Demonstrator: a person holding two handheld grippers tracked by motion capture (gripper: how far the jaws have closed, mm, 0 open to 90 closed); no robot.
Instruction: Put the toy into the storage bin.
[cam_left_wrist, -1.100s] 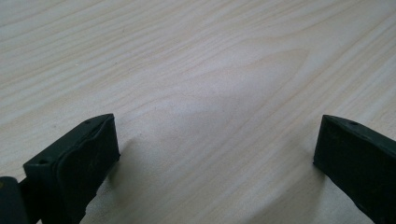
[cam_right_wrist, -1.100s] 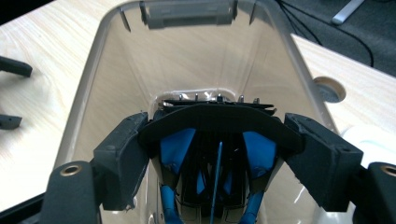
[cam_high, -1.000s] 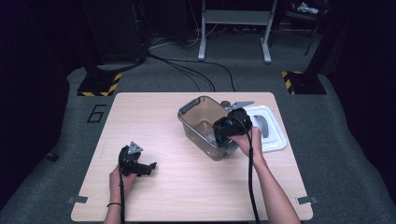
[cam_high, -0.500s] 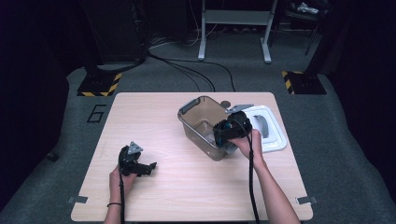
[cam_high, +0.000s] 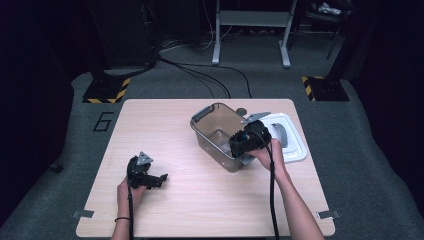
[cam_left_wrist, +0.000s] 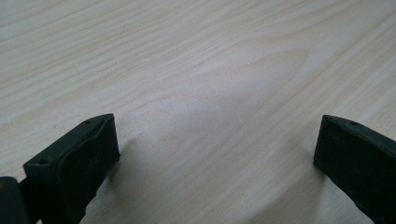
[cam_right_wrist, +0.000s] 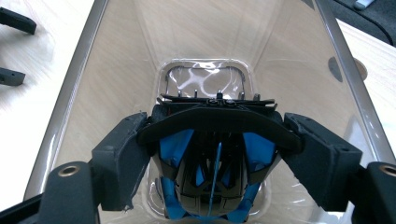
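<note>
**Dim room, lit counter**

A pale wood-grain counter (cam_high: 200, 210) stands on grey carpet (cam_high: 360, 150) marked with a dark "6" (cam_high: 102, 121) at its left. Yellow-and-black striped base plates (cam_high: 105, 92) flank the far side, left and right. Black cables (cam_high: 200, 75) trail across the floor toward a grey metal stand (cam_high: 252, 30). Beyond, the room falls into darkness.

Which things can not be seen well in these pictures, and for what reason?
- Black and blue object: right gripper view, its lower end is cut off by the bottom edge; I cannot tell what it is.
- Same object, high view: hidden behind the right gripper inside the clear container.
- White lid: high view, partly covered by the right hand.
- Left gripper: high view, too small to judge its jaws.
</note>
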